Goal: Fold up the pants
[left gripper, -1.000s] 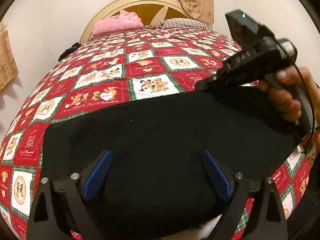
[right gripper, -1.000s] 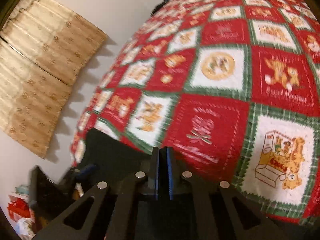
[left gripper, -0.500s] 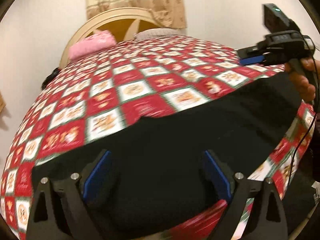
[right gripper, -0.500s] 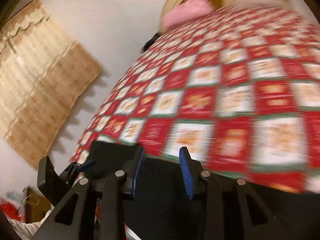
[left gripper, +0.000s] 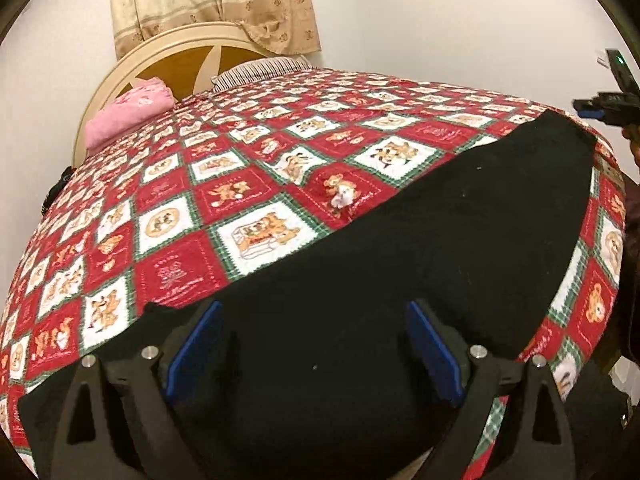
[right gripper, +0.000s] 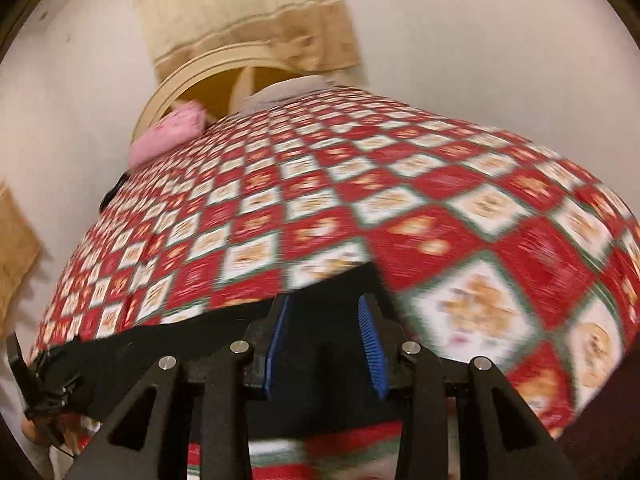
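Pants [left gripper: 420,248] flat on patchwork bedspread [left gripper: 224,200], headboard [left gripper: 168,60], curtain [left gripper: 212,0] behind

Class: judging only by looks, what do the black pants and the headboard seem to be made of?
Black pants: likely soft matte knit or fleece; no sheen, specks of lint cling to it.
Headboard: probably wood, brown panels in a smooth cream-painted curved frame; could be laminate.

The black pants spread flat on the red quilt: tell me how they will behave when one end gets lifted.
The black fabric pants will probably drape limply, since they lie flat, following the red patchwork quilt. They look light and thin at the edges. Likely not slippery: the matte cloth should cling to the quilt somewhat.
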Motion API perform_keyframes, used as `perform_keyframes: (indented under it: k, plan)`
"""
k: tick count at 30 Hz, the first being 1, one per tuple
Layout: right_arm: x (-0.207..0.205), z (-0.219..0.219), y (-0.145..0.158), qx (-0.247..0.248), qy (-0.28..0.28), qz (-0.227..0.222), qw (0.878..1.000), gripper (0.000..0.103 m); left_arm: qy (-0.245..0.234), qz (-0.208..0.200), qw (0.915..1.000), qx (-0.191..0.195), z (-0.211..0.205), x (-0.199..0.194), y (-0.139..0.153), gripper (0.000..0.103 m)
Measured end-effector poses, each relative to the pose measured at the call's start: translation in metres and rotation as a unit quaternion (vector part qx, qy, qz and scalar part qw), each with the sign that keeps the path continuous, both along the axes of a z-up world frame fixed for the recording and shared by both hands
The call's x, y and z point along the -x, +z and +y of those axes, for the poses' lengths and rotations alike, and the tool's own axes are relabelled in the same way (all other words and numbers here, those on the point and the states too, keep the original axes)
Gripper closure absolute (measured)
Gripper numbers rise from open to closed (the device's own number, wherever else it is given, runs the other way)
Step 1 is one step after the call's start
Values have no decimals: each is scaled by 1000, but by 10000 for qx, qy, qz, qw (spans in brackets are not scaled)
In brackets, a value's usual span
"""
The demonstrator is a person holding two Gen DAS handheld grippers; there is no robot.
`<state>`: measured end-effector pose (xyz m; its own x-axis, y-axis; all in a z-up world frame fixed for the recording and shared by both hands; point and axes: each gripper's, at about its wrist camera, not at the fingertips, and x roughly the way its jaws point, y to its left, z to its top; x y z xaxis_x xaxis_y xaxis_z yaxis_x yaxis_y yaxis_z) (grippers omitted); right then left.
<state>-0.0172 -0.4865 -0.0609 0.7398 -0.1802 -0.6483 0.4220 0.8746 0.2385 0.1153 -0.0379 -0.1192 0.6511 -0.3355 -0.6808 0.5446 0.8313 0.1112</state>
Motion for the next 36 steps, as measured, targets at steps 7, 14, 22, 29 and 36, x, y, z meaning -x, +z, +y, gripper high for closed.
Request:
perform_keyframes:
  k: [7, 14, 22, 29, 36]
  plan:
    - [18, -23, -28, -560, -129, 65, 9983, 66, 64, 196, 9998, -3, -4, -7, -9, 8]
    - [23, -22, -48, -842, -55, -126, 9964, 66, 89, 443, 9989, 141, -1, -15, -13, 8]
    - [19, -23, -52, -955, -24, -236, 9951, 80, 274, 514, 9974, 415, 10, -16, -9, 8]
    - [22, 33, -4, -565, 485, -631, 9952, 91, 219, 426, 9973, 556, 18, -6, -2, 8]
    - [-3, 122, 40, -84, 1278, -827, 9883, 91, 201, 346, 9962, 774, 31, 1, 8, 8]
